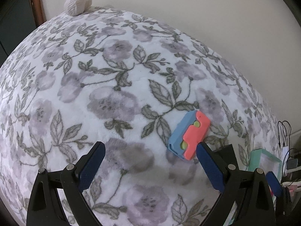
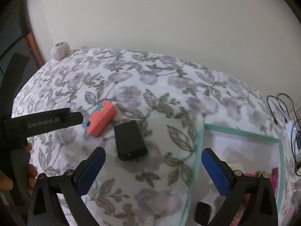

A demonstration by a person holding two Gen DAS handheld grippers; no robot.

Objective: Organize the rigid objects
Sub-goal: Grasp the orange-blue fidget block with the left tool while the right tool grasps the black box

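Right wrist only: black box (image 2: 130,140), clear bin (image 2: 242,131), both tools (image 1: 150,150) (image 2: 153,154) wide, pink-blue block (image 1: 188,134) untouched.

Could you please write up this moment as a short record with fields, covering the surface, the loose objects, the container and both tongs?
surface: floral blanket
loose objects: pink-and-blue block; black box beside it, apart
container: clear bin with green rim, right of both, already holding items
far corner: pale yarn ball
left tongs: open, empty, beside the block
right tongs: open, empty, over the black box
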